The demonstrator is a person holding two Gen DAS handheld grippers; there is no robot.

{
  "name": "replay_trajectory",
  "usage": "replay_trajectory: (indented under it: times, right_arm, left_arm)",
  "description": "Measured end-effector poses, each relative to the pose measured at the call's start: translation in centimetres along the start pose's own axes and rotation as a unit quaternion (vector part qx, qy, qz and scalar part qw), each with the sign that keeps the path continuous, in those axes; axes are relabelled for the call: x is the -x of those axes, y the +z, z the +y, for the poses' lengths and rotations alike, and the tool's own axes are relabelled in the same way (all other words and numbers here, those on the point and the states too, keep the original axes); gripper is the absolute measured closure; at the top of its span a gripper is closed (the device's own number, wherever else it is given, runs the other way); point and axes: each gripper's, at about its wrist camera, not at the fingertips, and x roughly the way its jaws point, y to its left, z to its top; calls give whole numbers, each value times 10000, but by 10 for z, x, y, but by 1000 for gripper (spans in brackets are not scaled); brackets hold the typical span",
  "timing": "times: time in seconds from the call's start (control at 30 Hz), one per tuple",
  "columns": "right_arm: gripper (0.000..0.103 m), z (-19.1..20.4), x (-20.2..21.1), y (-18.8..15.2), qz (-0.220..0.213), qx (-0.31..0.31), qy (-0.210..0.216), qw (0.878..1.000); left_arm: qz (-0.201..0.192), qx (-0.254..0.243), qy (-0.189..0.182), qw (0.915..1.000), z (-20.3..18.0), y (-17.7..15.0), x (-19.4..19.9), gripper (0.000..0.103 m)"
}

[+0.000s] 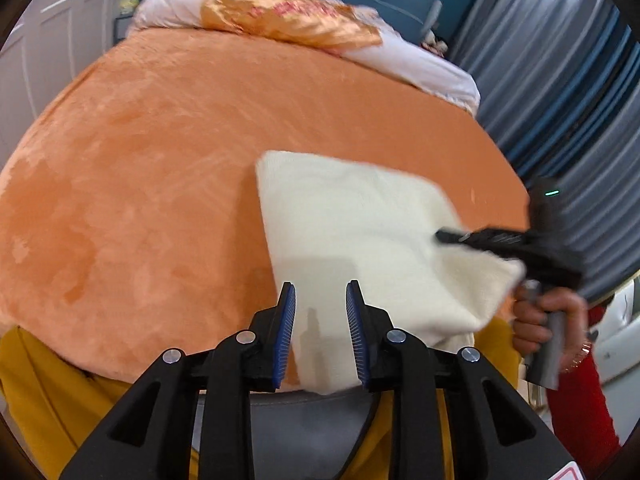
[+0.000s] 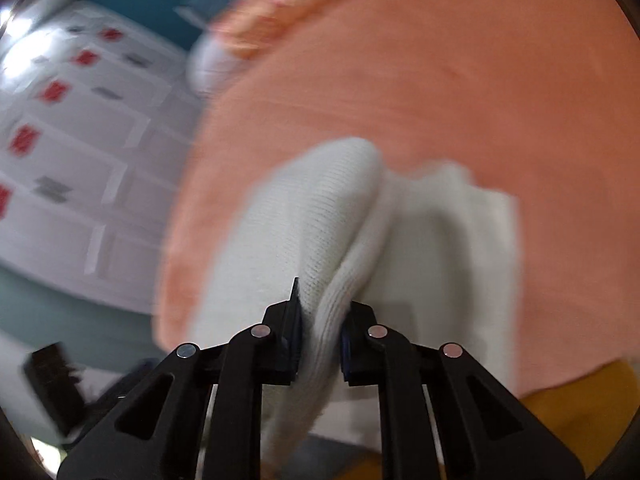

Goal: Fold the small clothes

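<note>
While my right gripper (image 2: 320,320) has its jaws clamped on a thick fold of the cream knit garment (image 2: 312,220), lifting that edge off the orange bed (image 1: 140,160), my left gripper (image 1: 321,300) hangs above the garment's near edge, jaws apart, nothing pinched between them. Most of the cloth lies flat at the bed's near right side. Pillows (image 1: 280,12) sit at the far end.

Right wrist view motion-blurred, cabinet (image 2: 80,152) markings unreadable, cream garment (image 2: 312,232) cut off below
</note>
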Motion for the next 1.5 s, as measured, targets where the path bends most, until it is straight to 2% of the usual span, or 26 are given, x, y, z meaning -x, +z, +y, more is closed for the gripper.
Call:
replay_trajectory:
  times: [0.07,0.17,0.27,0.33,0.4,0.5,0.53,0.6,0.67,0.73,0.8,0.93,0.97,1.03,1.07,1.1,1.13,1.27,1.33,1.4,1.43,1.5]
  right_arm:
    - [88,-29,-21,-6,241,-149,-480,9984]
    - [86,-41,-19,-14,171,-414,-131,9989]
    - [83,-28,2,-15,-32,-278,-160,9995]
    - [72,-18,20,-20,-152,-147,-119,9997]
    - [51,-12,35,-29,-206,15,55,9998]
    - [41,-11,47,-46,-52,-113,307,9994]
    - [40,-12,44,-47,-3,-232,405,9989]
    - [36,-13,38,-55,105,-464,608,9970]
    - [35,-7,30,-57,149,-433,346,9984]
    - [35,0,27,-59,225,-328,-126,9991]
    - [34,1,23,-61,280,-287,-158,9991]
    - [33,3,2,-55,445,-405,-321,9977]
    - [39,5,-1,-54,462,-426,-334,9975]
    - [62,14,-4,-51,454,-312,-225,9982]
    - [84,22,-5,-49,406,-171,-229,9988]
    - [86,27,-1,-49,374,-39,-172,9991]
    - [86,34,6,-47,263,53,-21,9996]
    - [88,68,78,-43,-721,501,734,9934]
    - [88,68,95,-49,-1001,726,497,9911]
    - [89,36,74,-56,-798,658,-203,9944]
    - [89,2,47,-60,-462,350,-565,9967]
    - [89,-42,10,-72,10,-147,-622,9980]
  left_arm:
    - [139,-196,-8,9997,-11,0,-11,78]
    - [411,-404,100,9983,-24,-3,-31,78]
    - [630,-411,75,9971,-27,-10,-45,78]
    - [669,-474,174,9965,-28,-13,-49,78]
    - [680,-501,170,9963,-27,-14,-46,78]
    - [721,-592,13,9956,-25,-20,-32,76]
    - [790,-693,-56,9944,-25,-23,-28,69]
    - [1040,-983,-165,9896,-29,-35,-23,61]
    - [1220,-1306,-82,9839,-31,-47,-23,61]
    - [1297,-1450,28,9809,-32,-52,-26,50]
    - [1475,-1424,83,9787,-30,-54,-37,45]
    - [1690,-1459,422,9738,-26,-60,-66,45]
    - [1635,-1482,552,9738,-24,-60,-72,45]
    - [1463,-1487,767,9750,-21,-57,-77,46]
    - [1375,-1462,858,9759,-18,-54,-80,50]
    - [1322,-1402,853,9775,-16,-52,-80,68]
    - [1337,-1319,775,9791,-14,-50,-80,82]
    - [1440,-1089,756,9807,-4,-53,-80,87]
    - [1466,-1056,736,9808,-2,-54,-81,87]
    - [1605,-991,766,9791,1,-58,-90,87]
    - [1656,-996,765,9782,1,-59,-95,87]
    - [1844,-1147,828,9726,-1,-65,-107,86]
